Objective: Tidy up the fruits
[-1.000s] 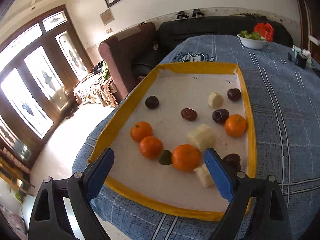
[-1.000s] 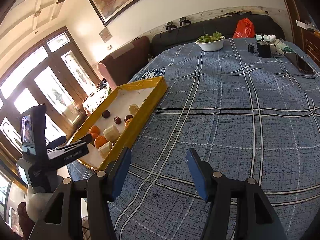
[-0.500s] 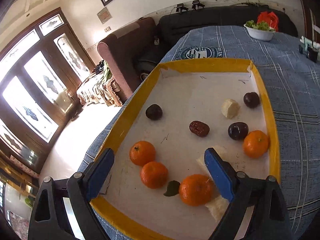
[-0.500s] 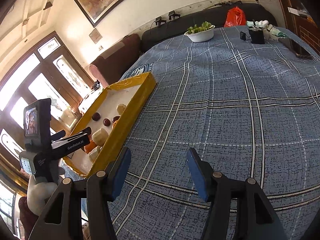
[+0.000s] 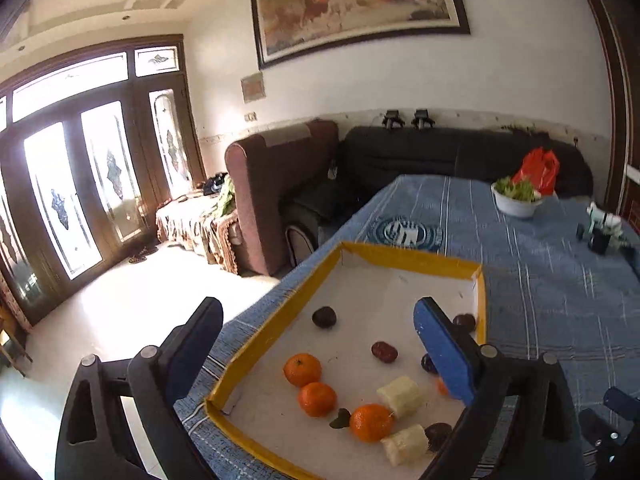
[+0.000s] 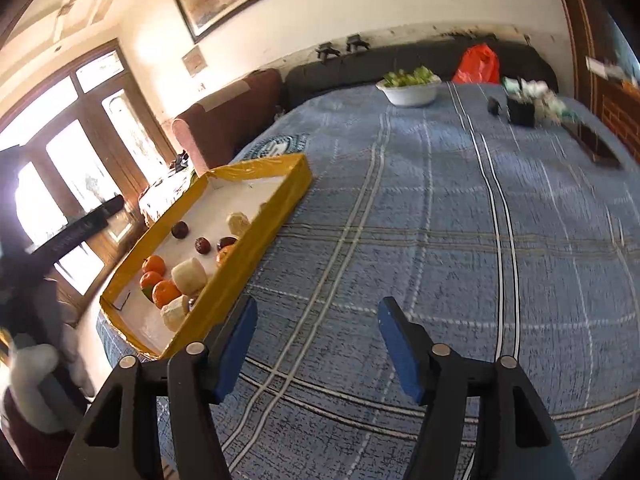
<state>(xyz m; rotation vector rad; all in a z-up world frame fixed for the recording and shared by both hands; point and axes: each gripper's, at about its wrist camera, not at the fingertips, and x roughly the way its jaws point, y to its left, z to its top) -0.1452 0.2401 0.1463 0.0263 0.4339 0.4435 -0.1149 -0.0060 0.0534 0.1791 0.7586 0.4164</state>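
A yellow-rimmed tray [image 5: 404,255] with a white floor lies near the left edge of the blue checked tablecloth [image 6: 440,240]. In it are three oranges [image 5: 302,369], several dark round fruits [image 5: 324,317] and pale peeled chunks [image 5: 400,391]. My left gripper [image 5: 318,312] hovers above the tray's near end with its jaws opening wide and nothing between them. My right gripper [image 6: 318,308] hangs over bare cloth to the right of the tray [image 6: 256,248], jaws opening and empty. In the right wrist view the left gripper's body [image 6: 76,232] shows as a dark blur.
A white bowl of greens [image 6: 410,88], a red bag [image 6: 478,64] and a small black object [image 6: 520,110] stand at the table's far end. A dark flat item [image 6: 598,146] lies far right. Beyond the tray's left side the table drops off towards a brown armchair [image 5: 280,184].
The left gripper has risen and tipped up, so the tray sits lower in its view, and its jaws stand wider. The right gripper's jaws have also spread; it barely moved.
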